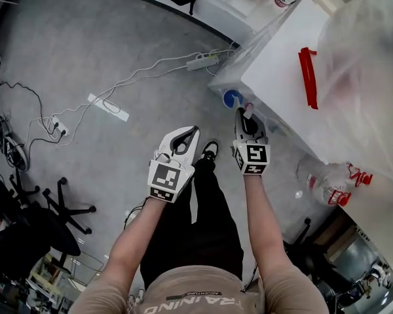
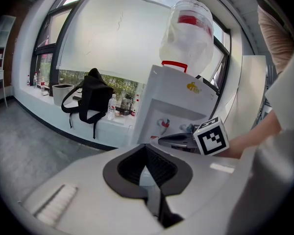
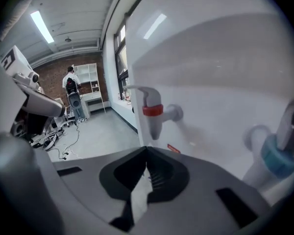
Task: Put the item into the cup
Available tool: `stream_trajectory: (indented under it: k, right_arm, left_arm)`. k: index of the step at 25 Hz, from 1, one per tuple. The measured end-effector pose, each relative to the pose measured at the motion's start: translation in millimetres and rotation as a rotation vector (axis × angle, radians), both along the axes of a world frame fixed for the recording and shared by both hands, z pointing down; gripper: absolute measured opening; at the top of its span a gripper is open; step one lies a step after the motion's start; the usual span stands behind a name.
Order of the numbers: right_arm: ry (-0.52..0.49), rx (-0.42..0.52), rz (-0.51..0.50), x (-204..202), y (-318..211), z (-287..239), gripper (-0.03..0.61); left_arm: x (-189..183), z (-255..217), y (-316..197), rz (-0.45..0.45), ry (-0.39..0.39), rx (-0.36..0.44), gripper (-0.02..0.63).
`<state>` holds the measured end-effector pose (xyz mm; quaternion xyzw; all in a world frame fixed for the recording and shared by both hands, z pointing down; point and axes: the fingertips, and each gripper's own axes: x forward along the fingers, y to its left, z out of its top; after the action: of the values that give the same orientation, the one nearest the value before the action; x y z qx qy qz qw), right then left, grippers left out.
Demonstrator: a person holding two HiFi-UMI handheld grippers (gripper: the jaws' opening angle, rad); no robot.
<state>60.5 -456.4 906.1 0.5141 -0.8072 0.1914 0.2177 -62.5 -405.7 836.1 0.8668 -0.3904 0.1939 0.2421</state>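
- The right gripper (image 1: pixel 243 115) is held at the water dispenser (image 1: pixel 281 51), beside its blue tap (image 1: pixel 230 98).
- Its fingers are closed on a thin white item (image 3: pixel 139 192).
- The left gripper (image 1: pixel 192 133) is held over the floor (image 1: pixel 85 57), fingers shut tip to tip.

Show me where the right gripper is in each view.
Head view: right gripper right of centre, pointing at the water dispenser.
Left gripper view: right gripper right of centre, before the water dispenser.
Right gripper view: its jaws at bottom centre, shut on a thin white piece.
Shared landmark: the water dispenser.
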Motion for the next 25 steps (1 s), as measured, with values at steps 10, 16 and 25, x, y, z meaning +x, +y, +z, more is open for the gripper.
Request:
stream_trajectory:
  k: [10,16,25]
  right_arm:
    - [0.059,-0.055,-0.001,0,-9,27,0.011]
    - [0.073,-0.072,0.019,6,-15,43,0.011]
    - [0.101,-0.041,-0.005,4,-16,44,0.012]
  left_arm:
    - [-9,18,11,0.001,-0.012,-0.042,0.008]
    - [-10,20,16,0.003,-0.011,-0.046,0.008]
    - [-18,26,22,-0.017,-0.023,-0.054,0.008]
